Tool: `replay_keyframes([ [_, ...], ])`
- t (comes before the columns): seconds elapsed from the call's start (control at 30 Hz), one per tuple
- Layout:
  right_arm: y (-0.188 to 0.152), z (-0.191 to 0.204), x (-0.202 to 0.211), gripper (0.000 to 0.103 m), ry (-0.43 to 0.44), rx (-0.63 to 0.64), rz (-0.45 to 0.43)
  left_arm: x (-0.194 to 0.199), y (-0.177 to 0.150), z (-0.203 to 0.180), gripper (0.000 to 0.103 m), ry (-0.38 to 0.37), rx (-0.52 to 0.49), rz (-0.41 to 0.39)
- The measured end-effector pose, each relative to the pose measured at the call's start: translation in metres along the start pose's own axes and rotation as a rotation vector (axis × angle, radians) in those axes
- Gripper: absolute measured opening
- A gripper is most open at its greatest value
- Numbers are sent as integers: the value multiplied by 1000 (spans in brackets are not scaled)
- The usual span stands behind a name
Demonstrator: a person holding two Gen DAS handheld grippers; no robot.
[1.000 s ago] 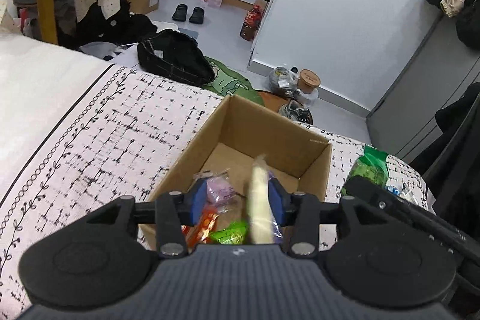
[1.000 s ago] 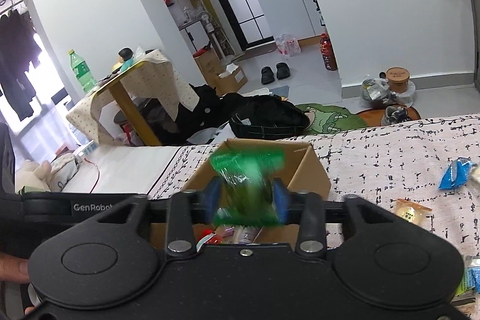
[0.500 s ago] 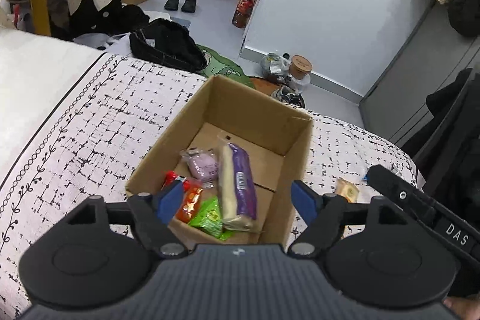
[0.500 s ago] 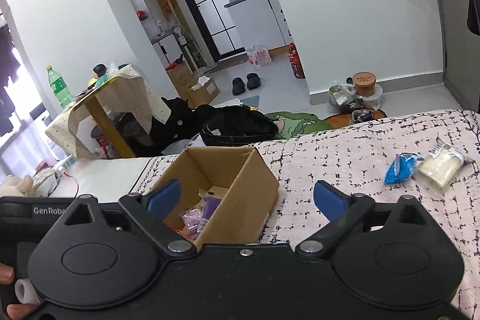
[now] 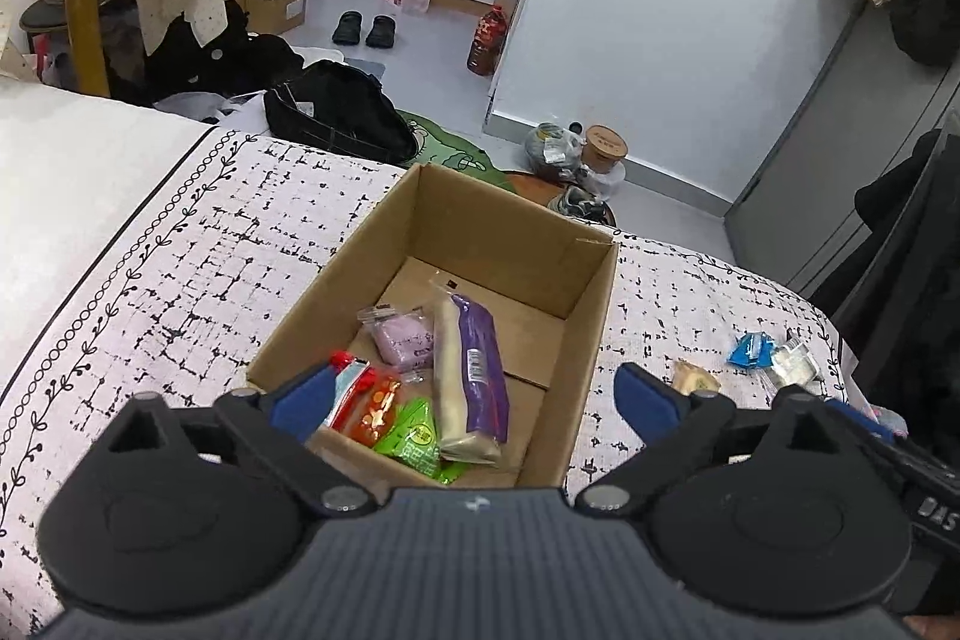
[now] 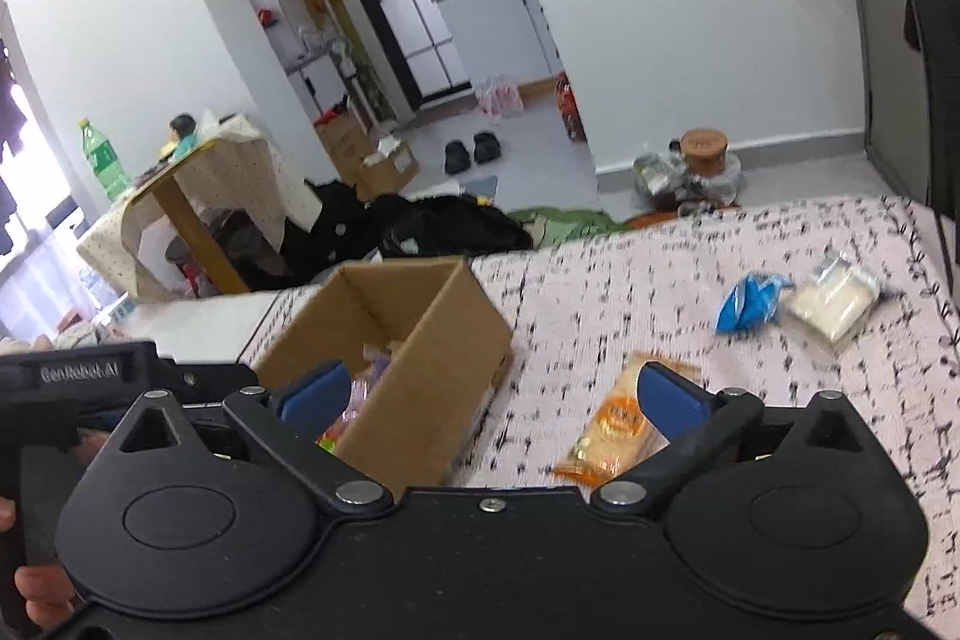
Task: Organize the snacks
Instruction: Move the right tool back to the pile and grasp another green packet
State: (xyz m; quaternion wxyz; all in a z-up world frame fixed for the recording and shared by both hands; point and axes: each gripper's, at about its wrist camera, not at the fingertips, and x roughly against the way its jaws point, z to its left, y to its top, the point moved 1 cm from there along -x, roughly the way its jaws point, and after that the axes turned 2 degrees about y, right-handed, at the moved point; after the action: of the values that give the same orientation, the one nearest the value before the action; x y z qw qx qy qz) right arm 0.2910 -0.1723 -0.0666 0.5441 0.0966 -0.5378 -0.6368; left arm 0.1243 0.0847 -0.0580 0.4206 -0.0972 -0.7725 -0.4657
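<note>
The left gripper [image 5: 474, 394] and right gripper [image 6: 492, 394] have just opened wide and hold nothing. Snacks lie in the box [image 5: 591, 292].

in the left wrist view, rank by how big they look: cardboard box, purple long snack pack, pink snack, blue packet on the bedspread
1. cardboard box
2. purple long snack pack
3. pink snack
4. blue packet

The blue packet lies farther from the camera, so its last place is unsure.
</note>
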Motion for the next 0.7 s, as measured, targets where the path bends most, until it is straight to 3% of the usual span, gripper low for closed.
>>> replay_keyframes([
  [0.37,-47,10,-32,87,61,50,218,-1,-4,9,103,33,7,12],
  [0.7,-69,21,-47,85,36,89,291,-2,-9,27,103,78,32,32],
])
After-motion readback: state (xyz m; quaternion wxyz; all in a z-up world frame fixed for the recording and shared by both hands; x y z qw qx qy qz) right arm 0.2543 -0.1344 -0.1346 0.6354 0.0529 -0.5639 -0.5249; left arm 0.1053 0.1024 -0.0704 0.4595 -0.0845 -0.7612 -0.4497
